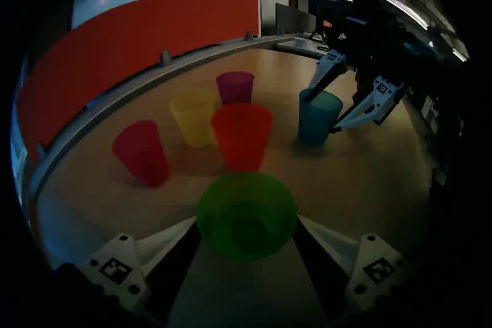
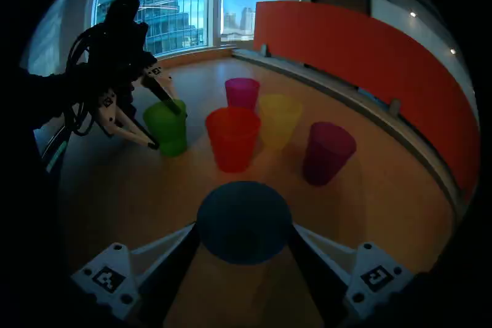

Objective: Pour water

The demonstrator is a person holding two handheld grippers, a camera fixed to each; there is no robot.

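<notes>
A: Left gripper clamped on green cup from both sides, close in front of orange cup. Right gripper clamped likewise on teal cup, near orange cup on another side. Both cups upright on wooden table.
B: Water inside either?
A: Cannot tell. For pouring: lift one cup clear of orange cup, bring rim over the other's mouth, tilt slowly, hold receiving cup steady and level. Probably thin plastic: keep squeeze light to avoid buckling.
B: Legible writing or brands?
A: None readable; only black-and-white square markers on the fingers.
</notes>
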